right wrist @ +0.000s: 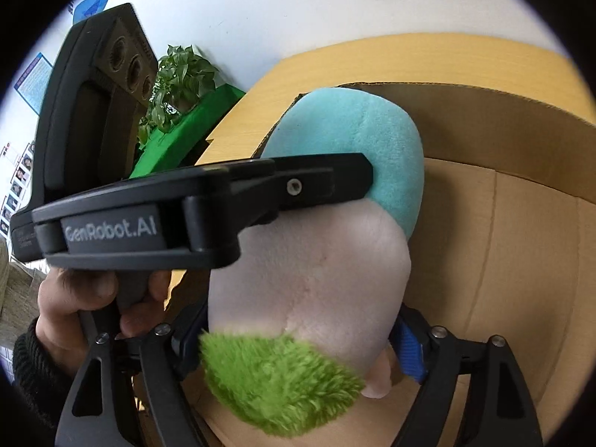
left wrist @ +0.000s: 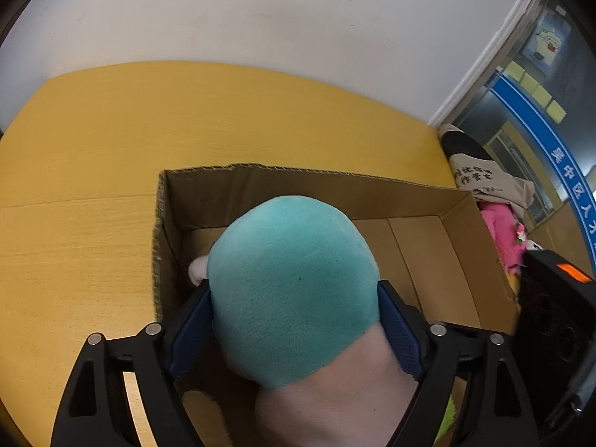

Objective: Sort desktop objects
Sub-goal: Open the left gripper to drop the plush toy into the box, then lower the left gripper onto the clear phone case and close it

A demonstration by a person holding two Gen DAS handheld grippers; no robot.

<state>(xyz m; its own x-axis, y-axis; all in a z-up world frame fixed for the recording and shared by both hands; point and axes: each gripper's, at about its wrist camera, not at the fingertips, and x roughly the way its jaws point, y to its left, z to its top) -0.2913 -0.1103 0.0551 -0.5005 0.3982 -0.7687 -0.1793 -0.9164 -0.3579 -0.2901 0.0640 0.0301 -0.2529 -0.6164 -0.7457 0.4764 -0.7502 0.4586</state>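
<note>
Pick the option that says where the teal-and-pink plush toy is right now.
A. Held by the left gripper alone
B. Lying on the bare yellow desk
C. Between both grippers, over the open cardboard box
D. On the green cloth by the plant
C: the plush toy sits between the fingers of the left gripper and right gripper, over the cardboard box.

- White wall [left wrist: 260, 18] — fills the view from ten to one o'clock.
- Glass door [left wrist: 521, 119] with blue lettered band at two o'clock.
- Potted plant [right wrist: 178, 82] at eleven o'clock — green sheet [right wrist: 186, 130] just below it.
</note>
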